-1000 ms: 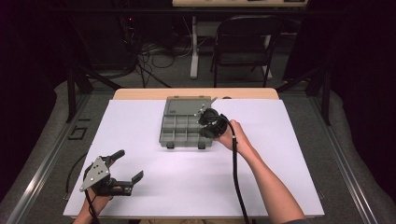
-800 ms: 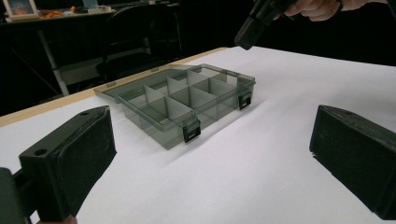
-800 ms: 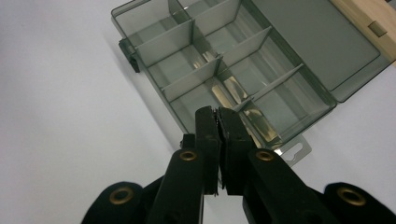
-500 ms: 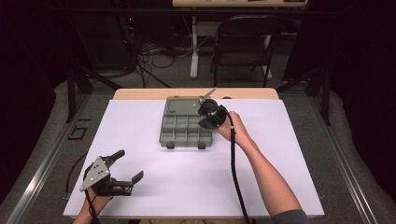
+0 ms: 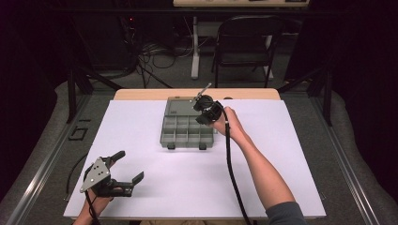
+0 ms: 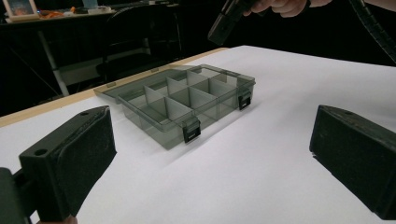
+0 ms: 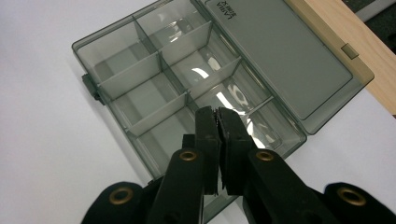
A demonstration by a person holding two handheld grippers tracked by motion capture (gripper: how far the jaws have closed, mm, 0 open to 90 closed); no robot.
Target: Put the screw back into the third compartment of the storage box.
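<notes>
A smoky clear compartment box (image 5: 187, 131) lies open mid-table, its lid (image 5: 180, 105) folded flat on the far side. Its compartments (image 7: 154, 93) look empty, and the lid (image 7: 280, 56) reaches the table's wooden edge. My right gripper (image 5: 202, 115) hovers over the box's right far corner, pointing down, and its jaws (image 7: 217, 116) are pressed together with nothing visible between them. It also hangs above the box (image 6: 187, 102) as a dark shape, the right gripper (image 6: 229, 18). My left gripper (image 5: 129, 167) rests open near the table's front left, and its view shows the left gripper (image 6: 212, 158) facing the box from afar.
White paper (image 5: 281, 140) covers the table, with a wooden strip (image 5: 141, 93) at the far edge. A black chair (image 5: 246, 47) and cables stand on the floor beyond. The right gripper's cable (image 5: 230, 159) trails along the forearm.
My right gripper has moved toward the far side of the box and risen slightly, still shut. The left gripper and the box have stayed put.
</notes>
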